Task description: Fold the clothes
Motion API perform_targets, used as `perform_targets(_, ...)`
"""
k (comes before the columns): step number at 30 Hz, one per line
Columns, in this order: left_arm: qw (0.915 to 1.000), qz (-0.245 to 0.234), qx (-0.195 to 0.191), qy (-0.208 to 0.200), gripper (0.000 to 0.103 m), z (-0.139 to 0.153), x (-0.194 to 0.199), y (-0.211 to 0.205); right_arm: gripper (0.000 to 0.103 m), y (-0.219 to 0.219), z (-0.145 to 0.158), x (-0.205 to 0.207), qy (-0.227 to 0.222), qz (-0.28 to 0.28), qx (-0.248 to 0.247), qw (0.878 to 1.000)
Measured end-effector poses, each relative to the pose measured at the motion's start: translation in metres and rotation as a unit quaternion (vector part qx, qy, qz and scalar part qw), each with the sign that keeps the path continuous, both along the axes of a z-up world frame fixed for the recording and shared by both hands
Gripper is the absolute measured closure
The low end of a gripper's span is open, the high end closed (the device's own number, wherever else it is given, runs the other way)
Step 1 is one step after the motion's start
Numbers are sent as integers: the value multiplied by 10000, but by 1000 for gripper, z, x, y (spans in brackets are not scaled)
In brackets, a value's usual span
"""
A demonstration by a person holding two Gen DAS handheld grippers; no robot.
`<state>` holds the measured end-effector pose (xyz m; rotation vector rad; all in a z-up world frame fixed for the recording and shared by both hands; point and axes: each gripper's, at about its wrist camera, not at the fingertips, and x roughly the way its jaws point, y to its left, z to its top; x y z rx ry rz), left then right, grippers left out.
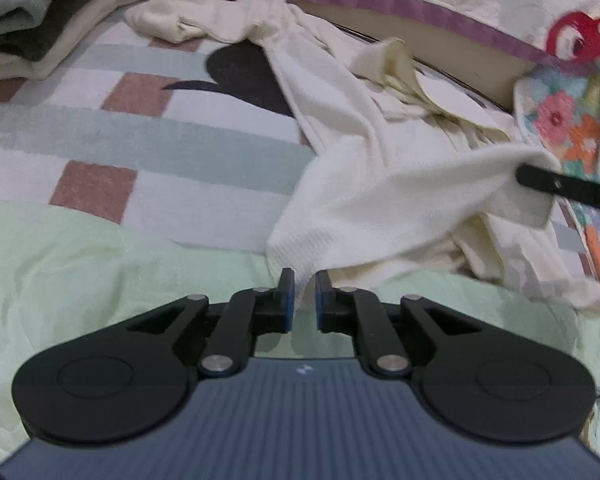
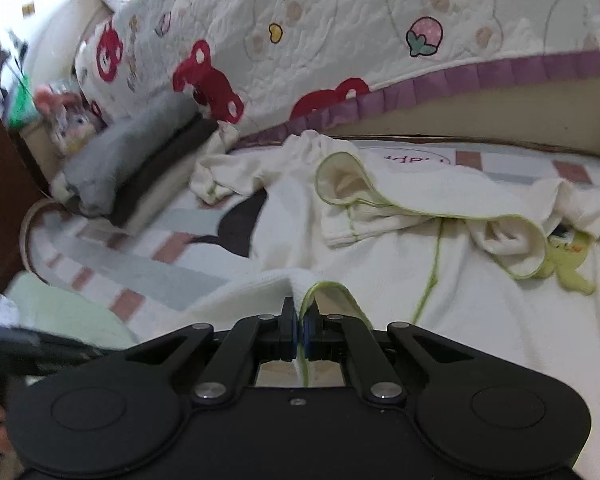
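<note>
A cream knit garment (image 1: 364,184) with green trim lies crumpled on the striped rug (image 1: 140,144); it also shows in the right wrist view (image 2: 400,240). My left gripper (image 1: 304,280) has a narrow gap between its jaws, with the garment's lower corner hanging at the gap. My right gripper (image 2: 300,320) is shut on the garment's green-trimmed edge (image 2: 324,288). One right finger (image 1: 560,186) shows in the left wrist view, holding a lifted fold of the garment.
A stack of folded clothes (image 1: 32,20) sits at the far left, also in the right wrist view (image 2: 132,168). A quilted bed cover (image 2: 340,32) with purple trim borders the far side. A pale green cloth (image 1: 80,280) lies near me. A floral fabric (image 1: 568,120) is at right.
</note>
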<state>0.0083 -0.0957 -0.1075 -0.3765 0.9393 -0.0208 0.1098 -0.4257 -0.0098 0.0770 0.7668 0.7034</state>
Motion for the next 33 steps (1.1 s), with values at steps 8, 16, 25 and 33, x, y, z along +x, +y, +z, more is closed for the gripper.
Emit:
perform_targets(8, 9932, -1061, 212, -435, 60, 20, -11, -32, 98, -6, -14, 6, 284, -140, 126, 9994)
perform_targets(16, 9945, -787, 639, -274, 51, 3, 8, -24, 98, -4, 6, 17, 331, -30, 404, 9986)
perform_targets(25, 9964, -561, 493, -395, 51, 1, 11, -22, 98, -13, 17, 23, -222, -227, -159, 9994)
perform_targets(33, 9956, -294, 319, -835, 51, 18, -6, -14, 98, -32, -5, 24, -100, -758, -434, 9961)
